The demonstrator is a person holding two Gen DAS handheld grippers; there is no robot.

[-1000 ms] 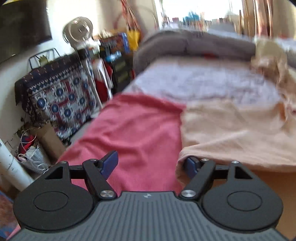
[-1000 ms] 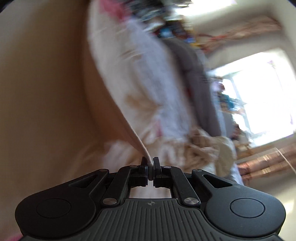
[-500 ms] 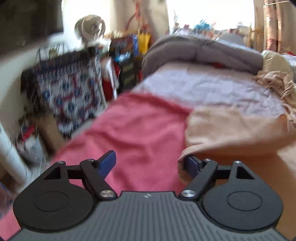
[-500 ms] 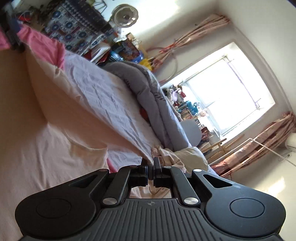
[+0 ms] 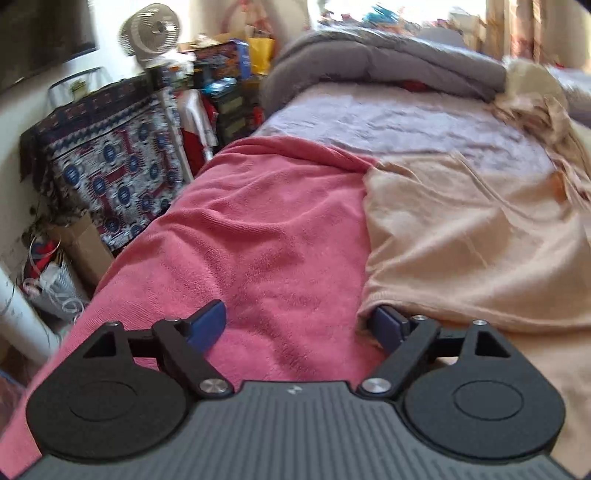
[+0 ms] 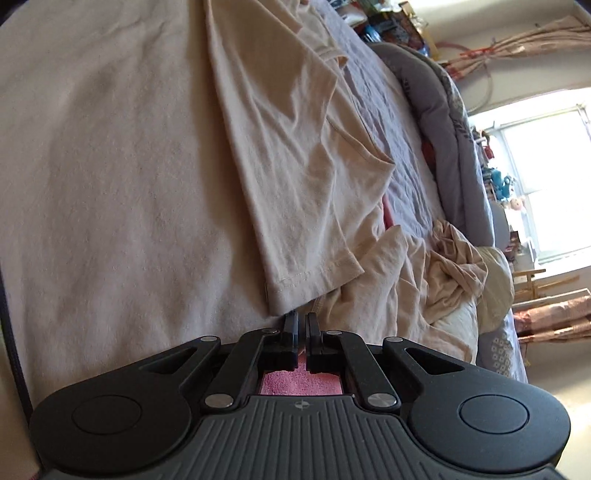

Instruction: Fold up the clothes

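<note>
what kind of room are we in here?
Most likely a lived-in bedroom: a bed with a grey duvet bunched at its far end, a peach T-shirt spread on a pink towel, and a cluttered corner with a fan.

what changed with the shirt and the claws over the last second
The right claw has come down, laying the shirt's lifted side over itself, and is shut at its hem. The left claw has just been opening wider, nothing gripped. The pink towel and the shirt's left edge stayed put.

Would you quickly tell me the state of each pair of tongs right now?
Left tongs: open, just been opening, nothing gripped.
Right tongs: shut at the shirt hem; grip unclear.
</note>
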